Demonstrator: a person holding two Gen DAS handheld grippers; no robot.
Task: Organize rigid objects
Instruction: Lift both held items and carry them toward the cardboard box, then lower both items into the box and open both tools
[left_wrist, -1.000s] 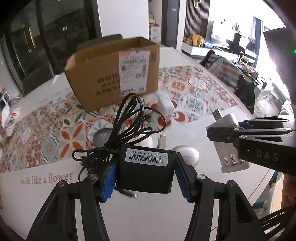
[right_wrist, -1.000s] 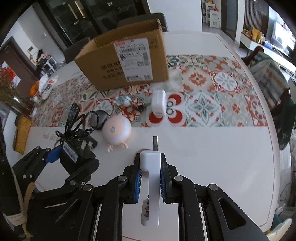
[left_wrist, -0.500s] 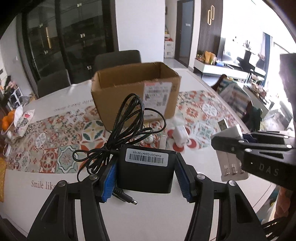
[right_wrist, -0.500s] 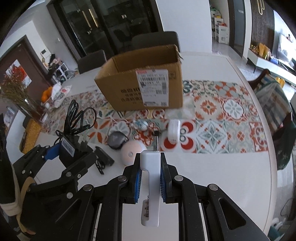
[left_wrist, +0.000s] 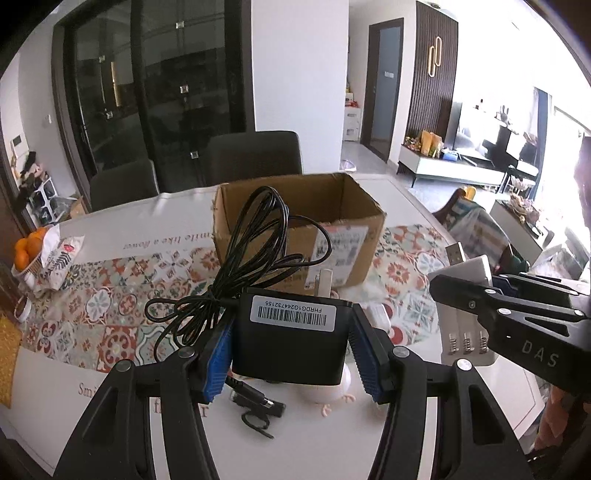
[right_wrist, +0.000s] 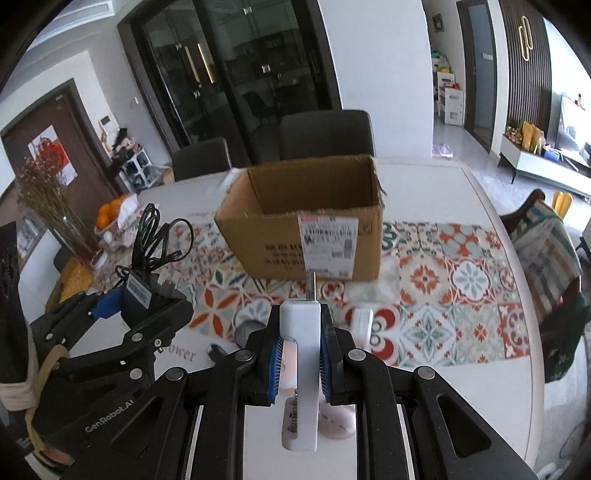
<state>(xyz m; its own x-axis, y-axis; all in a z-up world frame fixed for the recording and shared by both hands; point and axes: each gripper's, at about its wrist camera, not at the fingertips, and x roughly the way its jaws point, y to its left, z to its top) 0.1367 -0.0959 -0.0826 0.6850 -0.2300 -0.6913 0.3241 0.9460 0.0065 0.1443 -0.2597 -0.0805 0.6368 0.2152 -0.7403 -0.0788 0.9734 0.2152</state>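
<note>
Both tongs clamped, left tongs (left_wrist: 291, 345) gripping black adapter (left_wrist: 290, 341), right tongs (right_wrist: 298, 356) gripping white charger (right_wrist: 300, 369), open cardboard box (right_wrist: 306, 236) seemingly ahead.

The sticker on the black charger (left_wrist: 291, 341) reads "FHRDG102447321S5", upside down. The right gripper (left_wrist: 532, 354) says "DAS". The left gripper (right_wrist: 107, 417) says "GenRobot.AI". The table (left_wrist: 155, 242) says "Smile like a flower". The box (right_wrist: 306, 236) label is too small to read.

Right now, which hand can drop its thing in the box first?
Probably the right. The right gripper holds the white charger pointing straight at the open box. The left gripper holds the black adapter, whose cable dangles loose and could catch on the rim.
</note>
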